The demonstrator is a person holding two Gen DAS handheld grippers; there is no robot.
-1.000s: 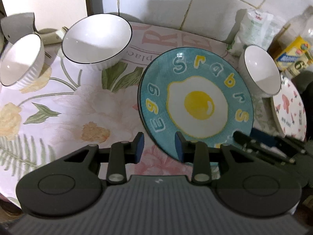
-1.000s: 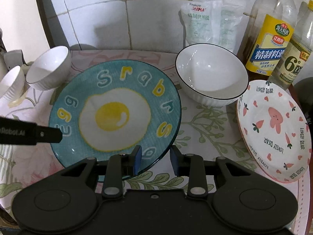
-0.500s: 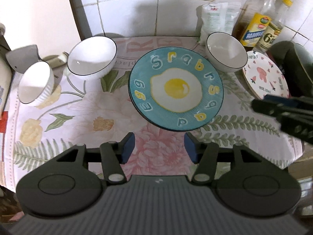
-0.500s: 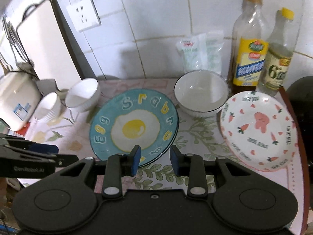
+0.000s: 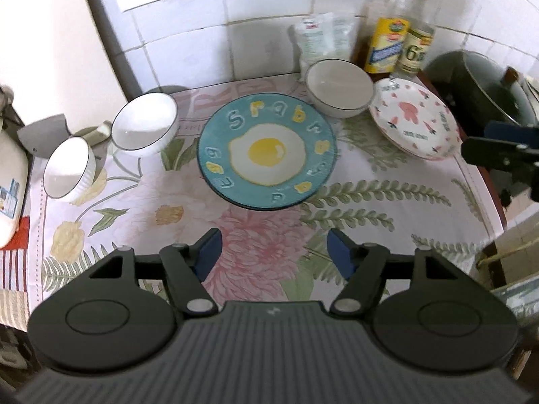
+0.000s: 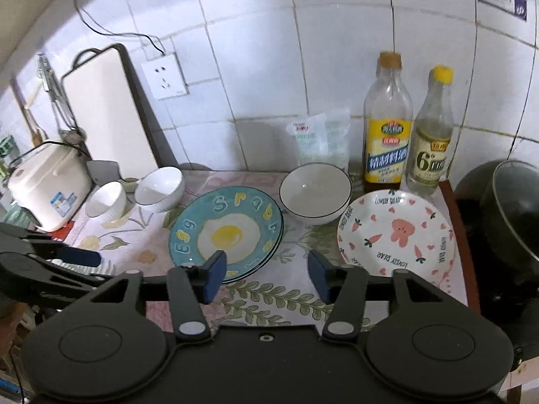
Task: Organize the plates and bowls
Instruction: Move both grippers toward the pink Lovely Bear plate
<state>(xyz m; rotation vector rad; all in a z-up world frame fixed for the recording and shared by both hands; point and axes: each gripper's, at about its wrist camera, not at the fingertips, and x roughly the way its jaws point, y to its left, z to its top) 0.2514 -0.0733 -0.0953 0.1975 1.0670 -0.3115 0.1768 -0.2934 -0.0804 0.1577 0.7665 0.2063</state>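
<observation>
The left gripper (image 5: 274, 252) is being held above the near part of the floral tablecloth (image 5: 141, 202); its jaws are standing wide with nothing between them, having just been opening. The right gripper (image 6: 266, 274) is being held over the near edge of the cloth, jaws likewise wide and empty, also having just been opening; its blue pads (image 6: 215, 277) are being seen in front of the plate rim, whether touching cannot be told.

The blue egg plate (image 5: 266, 149) is being seen flat at the middle of the cloth; from the right wrist view a second rim is being seen under it, so it is being read as a stack. A large white bowl (image 5: 338, 87) is being seen just behind and to the right of it, near the pink rabbit plate (image 5: 414, 118), which is lying at the right edge of the cloth. Two more white bowls are being seen tilted at the left: a larger one (image 5: 145, 128) and a smaller ribbed one (image 5: 69, 166), close beside each other. Two bottles (image 6: 387, 124) and a white packet (image 6: 320, 139) are being seen against the tiled wall; a white cooker (image 6: 47, 188) is being seen at far left.
</observation>
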